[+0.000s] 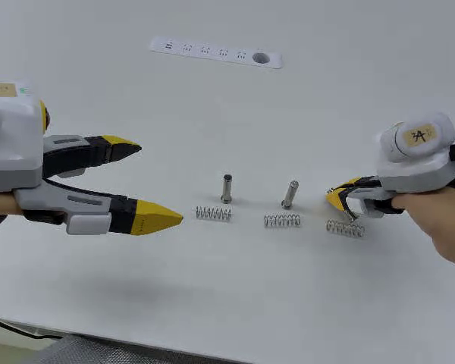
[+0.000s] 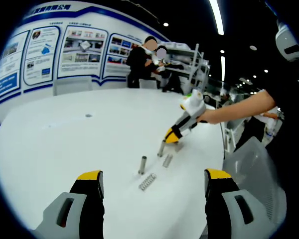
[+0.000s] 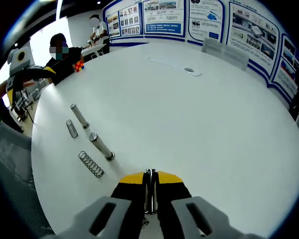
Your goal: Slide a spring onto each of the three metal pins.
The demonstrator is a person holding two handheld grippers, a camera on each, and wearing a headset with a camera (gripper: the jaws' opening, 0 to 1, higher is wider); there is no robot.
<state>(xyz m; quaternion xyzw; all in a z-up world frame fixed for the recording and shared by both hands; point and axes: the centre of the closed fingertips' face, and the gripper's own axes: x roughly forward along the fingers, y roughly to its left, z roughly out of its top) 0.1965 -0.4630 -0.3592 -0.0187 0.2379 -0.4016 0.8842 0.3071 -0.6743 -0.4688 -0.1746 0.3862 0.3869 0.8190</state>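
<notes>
1. The right spring (image 1: 344, 228) lies flat on the table (image 1: 212, 318) at the right end of the row, with its long axis running left to right.
2. The third pin (image 3: 149, 191) is clamped in the closed jaws of the right gripper (image 1: 337, 199), just above that spring's left end. This is the nearer hand.
3. The left pin (image 1: 227, 187) and middle pin (image 1: 290, 194) stand upright. The left spring (image 1: 213, 213) and middle spring (image 1: 281, 220) each lie just in front of one.
4. The left gripper (image 1: 158, 183) is spread wide and empty, with one jaw tip pointing along the left spring's axis. It looks best placed to thread that one.

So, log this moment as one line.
left gripper open; right gripper shut on grey metal pin; two pins standing; three wire springs loose
</notes>
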